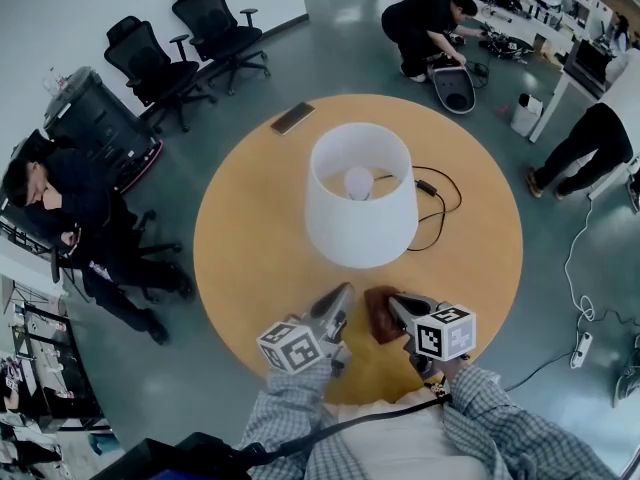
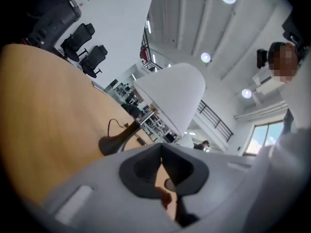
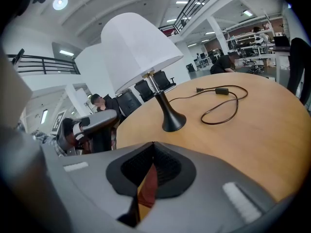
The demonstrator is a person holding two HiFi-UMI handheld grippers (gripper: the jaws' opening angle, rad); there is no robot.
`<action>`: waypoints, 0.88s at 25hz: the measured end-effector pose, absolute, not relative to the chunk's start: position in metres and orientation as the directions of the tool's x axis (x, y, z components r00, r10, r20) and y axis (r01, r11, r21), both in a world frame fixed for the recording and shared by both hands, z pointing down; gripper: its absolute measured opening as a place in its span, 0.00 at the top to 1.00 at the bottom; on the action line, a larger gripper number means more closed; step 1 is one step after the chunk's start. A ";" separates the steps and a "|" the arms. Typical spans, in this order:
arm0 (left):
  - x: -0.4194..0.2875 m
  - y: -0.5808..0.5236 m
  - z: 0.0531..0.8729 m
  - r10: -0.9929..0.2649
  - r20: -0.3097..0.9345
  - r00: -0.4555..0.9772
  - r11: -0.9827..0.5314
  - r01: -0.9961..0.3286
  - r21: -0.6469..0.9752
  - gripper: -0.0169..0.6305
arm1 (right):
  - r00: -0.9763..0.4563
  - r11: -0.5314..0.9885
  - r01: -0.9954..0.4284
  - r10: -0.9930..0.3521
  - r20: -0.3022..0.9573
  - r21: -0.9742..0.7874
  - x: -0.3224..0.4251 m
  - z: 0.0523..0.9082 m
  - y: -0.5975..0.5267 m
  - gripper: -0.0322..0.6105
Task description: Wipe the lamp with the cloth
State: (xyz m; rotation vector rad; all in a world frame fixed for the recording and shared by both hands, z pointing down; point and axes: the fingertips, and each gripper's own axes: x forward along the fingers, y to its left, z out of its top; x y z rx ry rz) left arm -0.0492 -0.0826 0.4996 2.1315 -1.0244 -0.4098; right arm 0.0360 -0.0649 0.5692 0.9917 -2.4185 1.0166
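The lamp, with a white shade (image 1: 360, 208) on a thin black stem and base (image 3: 173, 123), stands in the middle of the round wooden table (image 1: 250, 258). My right gripper (image 1: 397, 308) is near the table's front edge, shut on a reddish-brown cloth (image 1: 380, 318). In the right gripper view the cloth (image 3: 148, 188) hangs between the closed jaws (image 3: 153, 147). My left gripper (image 1: 343, 294) is just left of the cloth, shut and raised off the table. It points level at the lamp's shade (image 2: 172, 98) and base (image 2: 112, 143). I see nothing gripped in its jaws (image 2: 162, 147).
The lamp's black cord (image 1: 435, 203) loops over the table to the right of the shade. A dark phone (image 1: 292, 118) lies at the far left rim. Office chairs (image 1: 180, 38) and people (image 1: 70, 218) are on the floor around the table.
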 end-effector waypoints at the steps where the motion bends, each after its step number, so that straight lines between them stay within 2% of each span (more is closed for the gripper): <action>1: -0.050 -0.084 0.496 -0.777 -0.008 0.629 -0.433 -0.524 0.733 0.97 | -0.700 0.498 -0.713 -0.472 0.536 -0.493 0.037 0.570 -0.064 0.95; 3: -0.051 -0.085 0.488 -0.772 -0.072 0.632 -0.452 -0.465 0.761 0.97 | -0.697 0.490 -0.716 -0.473 0.539 -0.497 0.039 0.572 -0.061 0.95; 5: -0.049 -0.086 0.478 -0.762 -0.117 0.636 -0.454 -0.397 0.798 0.83 | -0.695 0.485 -0.718 -0.473 0.541 -0.499 0.040 0.573 -0.060 0.95; 12: -0.049 -0.101 0.465 -0.767 -0.256 0.588 -0.449 -0.206 0.870 0.64 | -0.690 0.482 -0.723 -0.469 0.551 -0.494 0.043 0.575 -0.058 0.95; 15: -0.047 -0.107 0.461 -0.772 -0.297 0.562 -0.441 -0.137 0.887 0.60 | -0.686 0.485 -0.726 -0.463 0.561 -0.487 0.045 0.578 -0.056 0.95; 22: -0.050 -0.115 0.444 -0.762 -0.383 0.523 -0.481 -0.060 0.875 0.62 | -0.672 0.505 -0.735 -0.448 0.590 -0.453 0.044 0.584 -0.049 0.95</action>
